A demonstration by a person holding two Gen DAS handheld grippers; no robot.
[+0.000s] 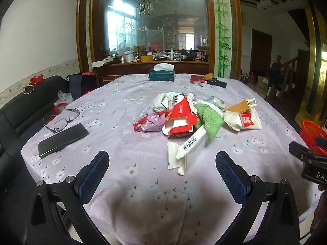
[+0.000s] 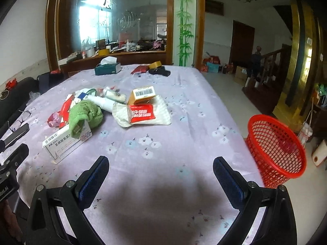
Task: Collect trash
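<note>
Jaws of the left gripper (image 1: pixel 162 160) stand wide apart and hold nothing; both blue-padded fingers hover above the near edge of the table. Jaws of the right gripper (image 2: pixel 161 166) are likewise spread wide and empty, positioned above the lilac floral tablecloth (image 2: pixel 184 110).

The trash pile lies near the table centre, ahead of both grippers and apart from them. Contents:
- White medicine box (image 1: pixel 193 143) with a barcode, nearest the grippers, resting on an opened white carton flap.
- Green cloth (image 2: pixel 85 115), draped partly over that box.
- Torn red and white carton (image 1: pixel 179 118), left of the cloth in the left wrist view.
- Red and white wrapper (image 2: pixel 142 113), on the right side of the pile.
- Orange box (image 2: pixel 143 95) with a barcode, touching the wrapper on its far side.

A red mesh basket (image 2: pixel 276 149) stands off the right edge of the table, beside it.

Non-trash items: black phone (image 1: pixel 62 139) and eyeglasses (image 1: pixel 63 119) at the left side of the table; a teal tissue box (image 1: pixel 161 74) at the far edge.
</note>
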